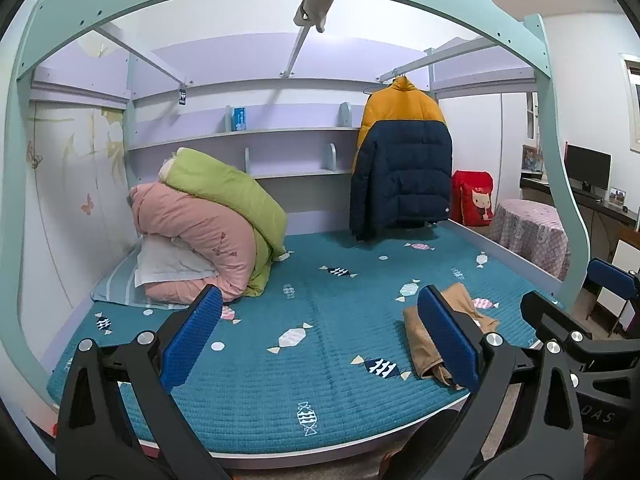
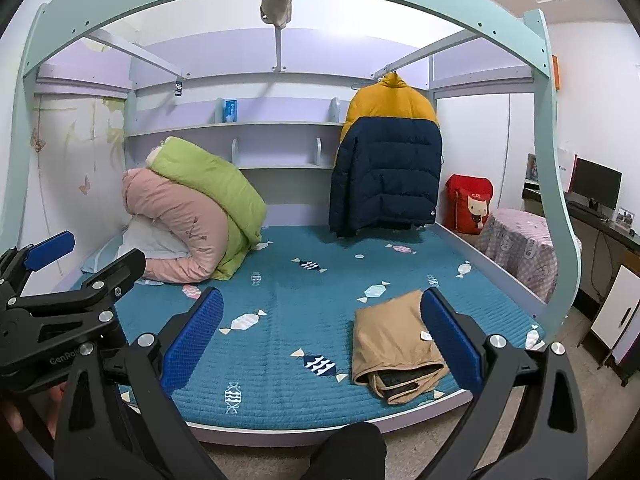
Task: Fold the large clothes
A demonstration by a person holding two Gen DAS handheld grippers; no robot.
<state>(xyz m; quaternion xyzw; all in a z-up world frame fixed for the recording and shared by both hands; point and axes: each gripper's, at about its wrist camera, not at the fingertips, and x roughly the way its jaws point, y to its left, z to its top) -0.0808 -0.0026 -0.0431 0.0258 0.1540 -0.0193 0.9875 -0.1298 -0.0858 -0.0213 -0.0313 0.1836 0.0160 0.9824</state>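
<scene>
Blue ribbed pads line the black fingers of the left gripper point(image 1: 320, 338), which are spread wide apart with nothing between them, and the right gripper point(image 2: 324, 338) is held beside it in the same state, fingers apart and empty, both well back from the foot of the bed point(image 2: 280, 360). On the near right part of the quilted teal bedspread lies a tan garment point(image 2: 394, 344), already folded into a compact rectangle with a dark lining showing at its open near edge and a small white tag on top. It looks soft and fairly thick, so its layers may slide or spring open if nudged. At the back a puffer jacket point(image 2: 386, 160), yellow across the shoulders and navy below, hangs from a rail under the upper bunk; judged from the task, it is likely the next large piece to fold. Its slick, padded, channel-stitched shell could slip out of a shallow pinch, and pulling it down without freeing the hanger might snag it or drag it across the tan garment. Bulky pink and green quilts point(image 1: 212, 224), rolled and stacked on a pale pillow at the left, crowd that side, which leaves less flat bedspread for spreading a wide jacket, and puffy sleeves tend to spring back after a crease.
</scene>
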